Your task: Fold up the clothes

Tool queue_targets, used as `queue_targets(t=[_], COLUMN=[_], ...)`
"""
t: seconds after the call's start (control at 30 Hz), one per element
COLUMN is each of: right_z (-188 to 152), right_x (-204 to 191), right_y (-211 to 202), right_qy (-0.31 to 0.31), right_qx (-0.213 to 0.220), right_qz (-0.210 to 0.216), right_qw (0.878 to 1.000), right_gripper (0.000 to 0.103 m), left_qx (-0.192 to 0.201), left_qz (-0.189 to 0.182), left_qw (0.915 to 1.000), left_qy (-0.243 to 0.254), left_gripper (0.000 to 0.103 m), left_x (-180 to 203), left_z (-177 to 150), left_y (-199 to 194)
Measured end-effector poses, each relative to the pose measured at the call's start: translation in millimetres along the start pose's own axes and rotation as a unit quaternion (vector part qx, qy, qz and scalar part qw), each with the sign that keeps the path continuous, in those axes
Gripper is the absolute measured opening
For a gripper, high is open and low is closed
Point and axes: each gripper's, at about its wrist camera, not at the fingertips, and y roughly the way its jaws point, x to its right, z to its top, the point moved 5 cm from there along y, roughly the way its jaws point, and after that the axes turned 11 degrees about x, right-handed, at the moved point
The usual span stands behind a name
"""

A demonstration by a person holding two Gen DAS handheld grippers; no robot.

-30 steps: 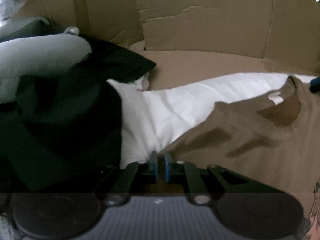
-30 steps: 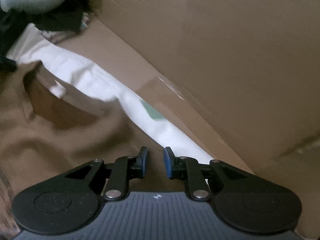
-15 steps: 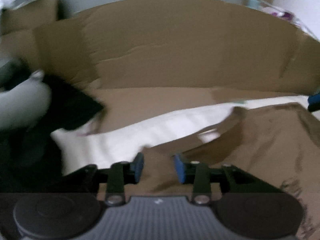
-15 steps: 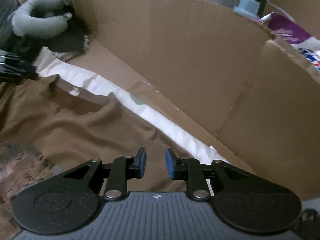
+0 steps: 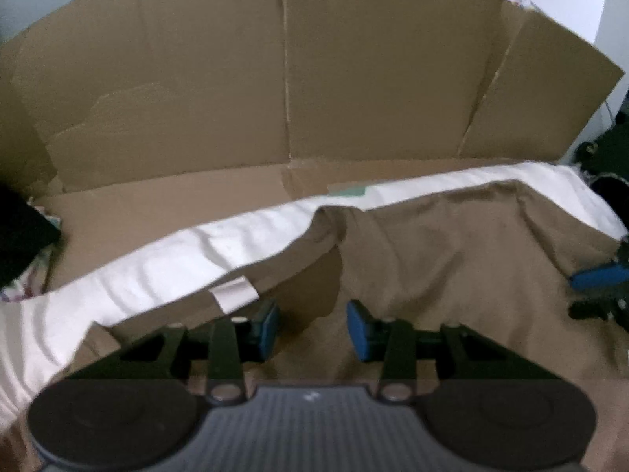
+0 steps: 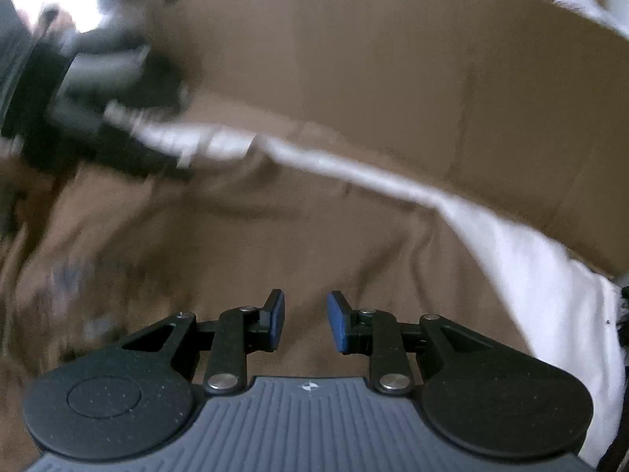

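A brown T-shirt (image 5: 452,251) lies spread over a white cloth (image 5: 165,259), its neck opening and white label (image 5: 234,293) toward the left. My left gripper (image 5: 313,328) hovers open just over the collar area, with nothing between its blue pads. My right gripper (image 6: 307,320) stands open above the shirt's body (image 6: 275,244), also with nothing between its pads. One blue pad of the right gripper (image 5: 597,278) shows at the right edge of the left wrist view. In the right wrist view the left gripper (image 6: 98,118) is a dark blur at the upper left.
A flattened cardboard box (image 5: 283,90) stands as a wall behind the cloth and runs under it. Dark clothing (image 5: 19,236) shows at the far left edge. The white cloth (image 6: 550,275) reaches past the shirt on the right.
My left gripper was shut at the shirt's edge and has opened. Both grippers have swept across the shirt, and the dark clothes pile has slid out of the left wrist view.
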Motion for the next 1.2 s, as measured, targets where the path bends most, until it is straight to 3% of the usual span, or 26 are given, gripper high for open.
queue_targets(t=[0.2,0.33,0.4,0.47,0.53,0.63,0.8,0.87,0.97,1.2], right_z=[-19,-28,-30,-32,-32,-32,-35,-36,-37,-29], right_x=[9,12,14,17,17,16,17,17,17,28], right_y=[-2,-2,-3,-4,-4,-4,-6,-8,-13,-33], right_qy=[0.006,-0.004,-0.004,0.0,0.0,-0.005,-0.007,-0.006,-0.005,-0.007], right_qx=[-0.017,-0.026,-0.028,-0.03,-0.031,-0.031,-0.033,-0.032,-0.026,-0.009], right_qz=[-0.008,-0.008,-0.007,-0.007,-0.006,-0.005,-0.007,-0.009,-0.01,-0.025], right_qw=[1.0,1.0,1.0,1.0,1.0,1.0,0.999,0.999,1.0,1.0], right_gripper=[0.031,0.031,0.031,0.031,0.031,0.031,0.031,0.031,0.031,0.031], left_qx=[-0.005,-0.015,-0.014,-0.012,0.001,0.021,0.038,0.04,0.056,0.013], left_qz=[-0.013,0.002,0.004,0.004,0.005,0.007,0.064,0.075,0.074,0.09], left_qw=[0.9999,0.9996,0.9996,0.9997,0.9997,0.9995,0.9963,0.996,0.9957,0.9957], left_qy=[-0.009,0.025,0.024,0.023,0.022,0.022,0.044,0.026,-0.006,-0.019], left_gripper=[0.04,0.04,0.034,0.01,0.003,0.003,0.009,0.026,0.034,0.034], left_x=[6,14,15,15,13,10,-4,-18,-35,-48], left_z=[-7,-11,-10,-9,-6,-3,2,6,10,-14], left_y=[8,15,15,14,9,1,-7,-17,-47,-60])
